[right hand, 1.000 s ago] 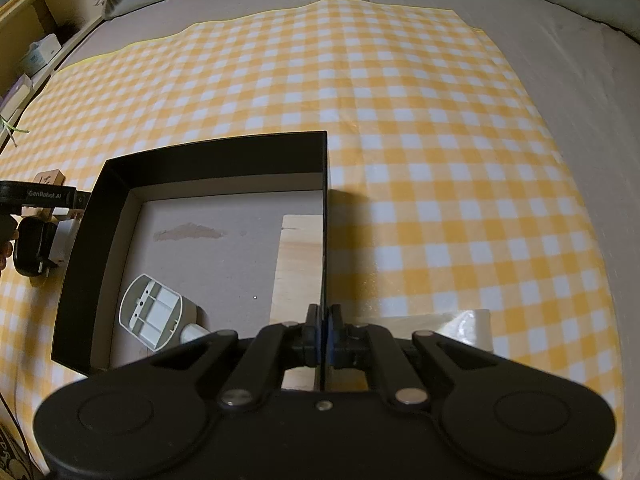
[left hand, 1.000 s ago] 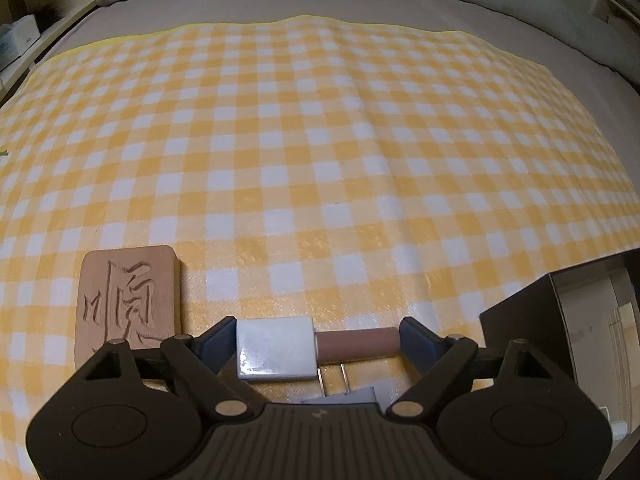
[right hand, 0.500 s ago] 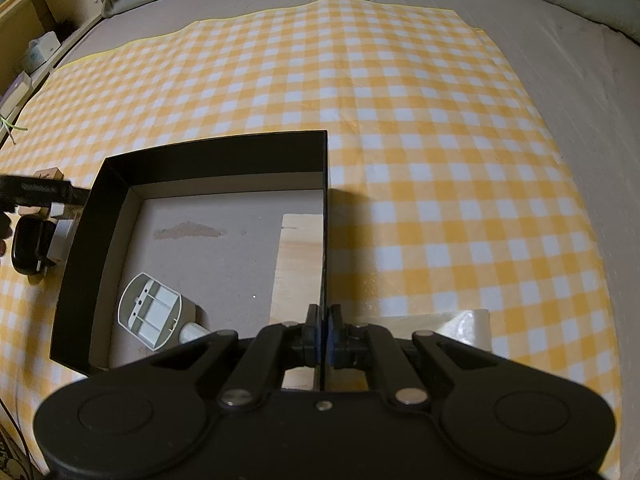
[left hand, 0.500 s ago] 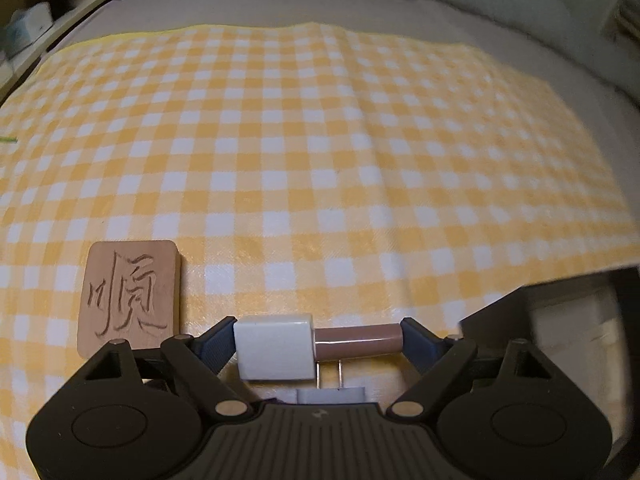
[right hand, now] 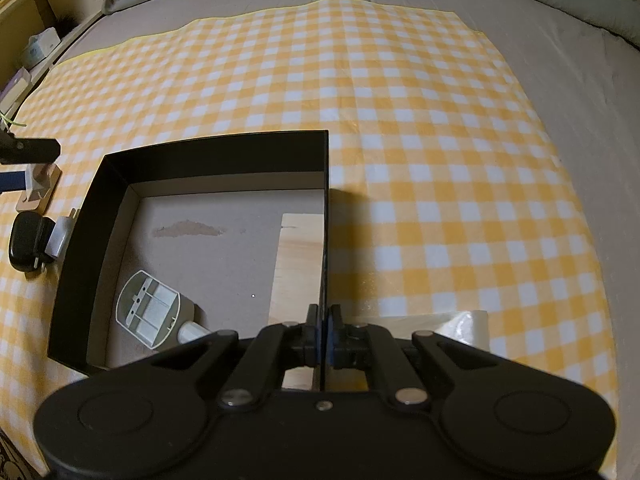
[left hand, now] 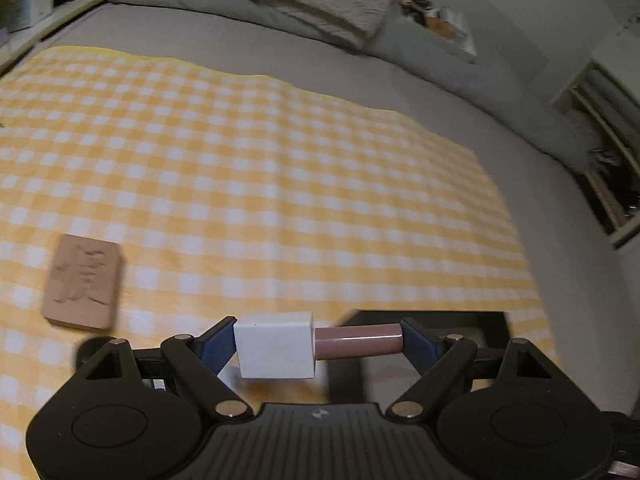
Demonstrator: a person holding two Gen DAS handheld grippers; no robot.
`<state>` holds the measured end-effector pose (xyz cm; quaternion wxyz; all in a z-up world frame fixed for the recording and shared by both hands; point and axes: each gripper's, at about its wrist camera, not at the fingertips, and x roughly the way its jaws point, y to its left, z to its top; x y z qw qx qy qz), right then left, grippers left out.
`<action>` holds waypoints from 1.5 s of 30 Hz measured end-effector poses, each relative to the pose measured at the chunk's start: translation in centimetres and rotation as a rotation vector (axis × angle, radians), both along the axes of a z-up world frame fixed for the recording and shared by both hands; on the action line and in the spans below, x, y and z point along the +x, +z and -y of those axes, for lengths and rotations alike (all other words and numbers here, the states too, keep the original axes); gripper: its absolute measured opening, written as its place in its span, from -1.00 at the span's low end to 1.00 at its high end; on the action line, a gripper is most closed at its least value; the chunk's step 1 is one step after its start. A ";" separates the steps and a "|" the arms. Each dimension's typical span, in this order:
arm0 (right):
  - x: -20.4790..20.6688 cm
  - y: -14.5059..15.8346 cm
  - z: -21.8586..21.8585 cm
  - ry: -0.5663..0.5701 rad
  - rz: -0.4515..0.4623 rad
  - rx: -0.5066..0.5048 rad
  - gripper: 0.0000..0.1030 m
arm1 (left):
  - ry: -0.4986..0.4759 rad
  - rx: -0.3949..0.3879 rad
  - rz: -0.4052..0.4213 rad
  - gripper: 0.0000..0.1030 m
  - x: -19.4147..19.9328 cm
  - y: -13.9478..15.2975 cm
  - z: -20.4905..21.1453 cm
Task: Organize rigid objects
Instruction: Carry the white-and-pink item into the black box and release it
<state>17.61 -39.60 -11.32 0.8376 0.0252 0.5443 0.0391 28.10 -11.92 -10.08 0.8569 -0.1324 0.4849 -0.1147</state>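
Cloth (right hand: 420,120) in yellow and white check covers the grey bed (right hand: 580,80), and everything lies on it. The left gripper (left hand: 317,338) is closed end to end on a white block (left hand: 274,345) joined to a brown cylinder (left hand: 357,340): the left pad presses the block's face and the right pad the cylinder's tip, and the pair hangs clear above the cloth's near edge. Beyond the cylinder shows the dark rim of the box (left hand: 432,316). A tile (left hand: 82,282) of carved brown wood lies flat near the cloth's left edge, well apart from the gripper. The right gripper (right hand: 323,334) is pinched tight on the right wall of the black box (right hand: 224,152), the thin wall standing upright between its pads. Inside the box a pale plastic piece (right hand: 150,308) rests toward the near left corner, and a wooden board (right hand: 298,264) lies against the right wall. Outside the box's left wall sits a black plug (right hand: 28,244), touching a small white piece; beyond it is the tile again, partly hidden by the left gripper. A clear wrapper (right hand: 464,324) lies just right of the right gripper.
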 end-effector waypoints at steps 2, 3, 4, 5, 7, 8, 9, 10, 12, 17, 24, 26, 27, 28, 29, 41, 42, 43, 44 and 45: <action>0.0 0.0 0.0 0.002 0.000 -0.003 -0.93 | -0.022 -0.031 0.003 0.67 -1.2 0.7 0.9; 0.0 0.0 0.0 0.002 0.000 -0.004 -0.93 | -0.038 -0.049 0.002 0.67 -1.4 0.9 1.6; 0.0 0.0 0.0 0.003 0.000 -0.004 -0.93 | -0.054 -0.062 0.002 0.67 -1.7 1.1 2.3; 0.0 0.0 0.0 0.003 0.000 -0.004 -0.93 | -0.071 -0.074 0.001 0.67 -2.0 1.2 3.0; 0.0 0.0 0.0 0.004 0.000 -0.007 -0.93 | -0.122 -0.093 -0.004 0.67 -2.7 1.4 4.9; 0.0 0.0 0.0 0.005 0.000 -0.008 -0.93 | -0.143 -0.102 -0.007 0.67 -3.1 1.3 5.7; 0.0 0.0 0.0 0.007 0.001 -0.008 -0.93 | -0.160 -0.107 -0.009 0.67 -3.4 1.3 6.3; 0.0 0.1 0.0 0.008 0.001 -0.007 -0.94 | -0.183 -0.111 -0.012 0.67 -3.6 1.2 7.4; 0.0 0.1 0.0 0.008 0.001 -0.008 -0.93 | -0.213 -0.111 -0.020 0.67 -4.2 0.8 9.1; 0.0 0.2 -0.2 0.017 0.003 -0.022 -0.93 | -0.248 -0.077 -0.050 0.68 -4.1 -1.1 12.3; -0.1 0.2 -0.3 0.021 0.005 -0.019 -0.93 | -0.205 -0.032 -0.071 0.68 -2.1 -4.0 14.5; -0.1 0.2 -0.2 0.028 0.008 -0.021 -0.93 | -0.196 -0.031 -0.069 0.68 -1.6 -4.5 14.9; -0.1 0.2 -0.2 0.029 0.009 -0.020 -0.93 | -0.194 -0.033 -0.067 0.68 -1.3 -4.7 15.0; -0.2 0.2 -0.1 0.030 0.009 -0.018 -0.93 | -0.192 -0.035 -0.065 0.68 -1.1 -4.9 15.1; -0.2 0.2 0.0 0.031 0.009 -0.016 -0.93 | -0.191 -0.035 -0.065 0.68 -0.9 -5.0 15.4; -0.2 0.2 0.1 0.034 0.010 -0.008 -0.93 | -0.127 -0.035 -0.085 0.72 0.9 -6.9 16.2; -0.2 0.2 0.1 0.033 0.010 -0.009 -0.93 | -0.126 -0.037 -0.089 0.76 0.9 -7.1 16.2; -0.2 0.2 0.1 0.033 0.008 -0.010 -0.93 | -0.128 -0.037 -0.092 0.79 1.0 -7.1 16.3; -0.2 0.2 0.1 0.033 0.009 -0.011 -0.93 | -0.129 -0.034 -0.092 0.81 1.0 -7.0 16.3; -0.2 0.2 0.0 0.033 0.008 -0.011 -0.93 | -0.132 -0.027 -0.090 0.81 0.9 -6.9 16.2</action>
